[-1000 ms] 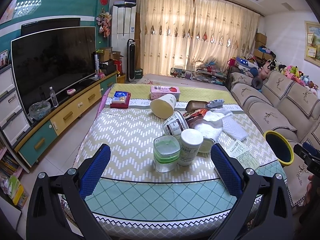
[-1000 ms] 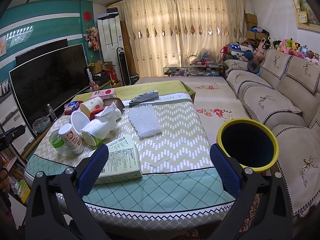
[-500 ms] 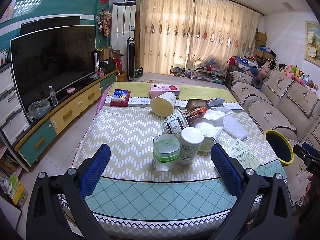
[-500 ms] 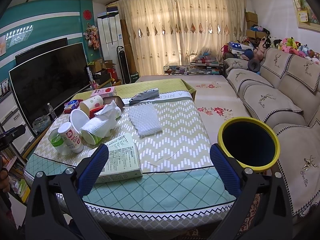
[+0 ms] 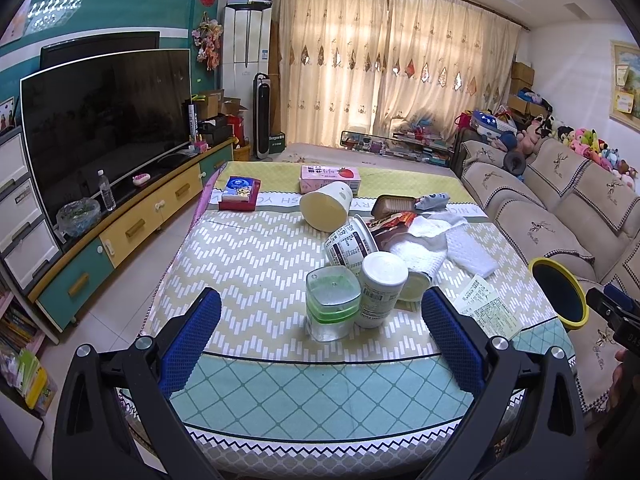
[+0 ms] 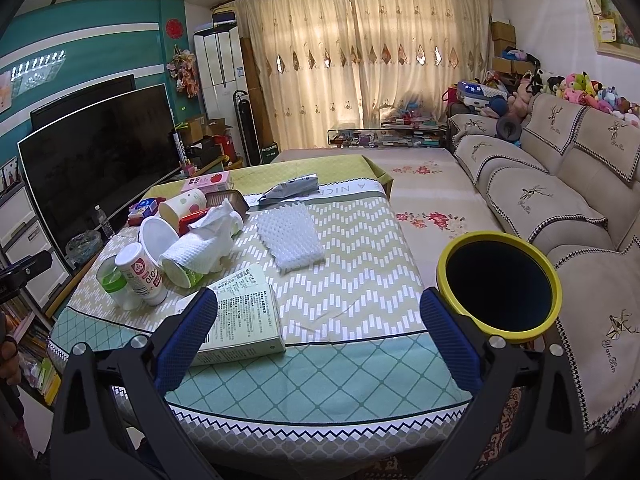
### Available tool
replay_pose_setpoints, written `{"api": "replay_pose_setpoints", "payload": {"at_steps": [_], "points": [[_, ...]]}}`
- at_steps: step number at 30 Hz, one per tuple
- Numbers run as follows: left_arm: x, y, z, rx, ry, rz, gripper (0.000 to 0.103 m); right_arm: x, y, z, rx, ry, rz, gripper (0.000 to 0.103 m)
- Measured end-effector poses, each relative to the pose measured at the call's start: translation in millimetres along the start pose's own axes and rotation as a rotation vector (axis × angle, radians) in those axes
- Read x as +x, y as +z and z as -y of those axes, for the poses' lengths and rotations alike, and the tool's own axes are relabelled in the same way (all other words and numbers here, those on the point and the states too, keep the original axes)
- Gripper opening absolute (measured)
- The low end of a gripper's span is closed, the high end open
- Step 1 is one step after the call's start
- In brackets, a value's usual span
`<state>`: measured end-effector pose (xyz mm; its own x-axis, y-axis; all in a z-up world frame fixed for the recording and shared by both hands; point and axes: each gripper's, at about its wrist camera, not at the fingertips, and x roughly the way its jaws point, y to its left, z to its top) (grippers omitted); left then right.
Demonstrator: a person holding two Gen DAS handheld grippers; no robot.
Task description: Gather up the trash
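Little has changed since a second ago: we hold the left gripper [image 5: 320, 336] and right gripper [image 6: 318, 334] spread wide, empty, level above the table's [image 6: 340, 364] near edge. Trash cups [image 5: 350, 246] cluster mid-table; the yellow-rimmed bin [image 6: 498, 286] stands beside it.

Television [image 5: 108, 120]; sofa [image 6: 560, 184]; curtains [image 5: 392, 68]

Cups and bottles [image 5: 352, 280] cluster centre frame on the table [image 5: 248, 264]; bin [image 6: 498, 286] stands right, beside the table edge.
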<state>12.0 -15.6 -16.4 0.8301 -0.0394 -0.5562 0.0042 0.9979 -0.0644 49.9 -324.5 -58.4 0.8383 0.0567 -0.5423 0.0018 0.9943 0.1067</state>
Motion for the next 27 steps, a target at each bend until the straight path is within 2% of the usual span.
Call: {"api": "replay_pose_setpoints", "payload": {"at_steps": [16,27], "points": [[4.1,-1.8,0.6,-0.001,0.000,-0.004,0.099,2.1,-0.7,0.3,0.005,0.002,-0.009,0.097],[7.8,-0.4,-8.3,-0.022,0.018,0.005,0.099,18.0,-1.4,-4.9,-0.005,0.023,-0.042,0.097]]}}
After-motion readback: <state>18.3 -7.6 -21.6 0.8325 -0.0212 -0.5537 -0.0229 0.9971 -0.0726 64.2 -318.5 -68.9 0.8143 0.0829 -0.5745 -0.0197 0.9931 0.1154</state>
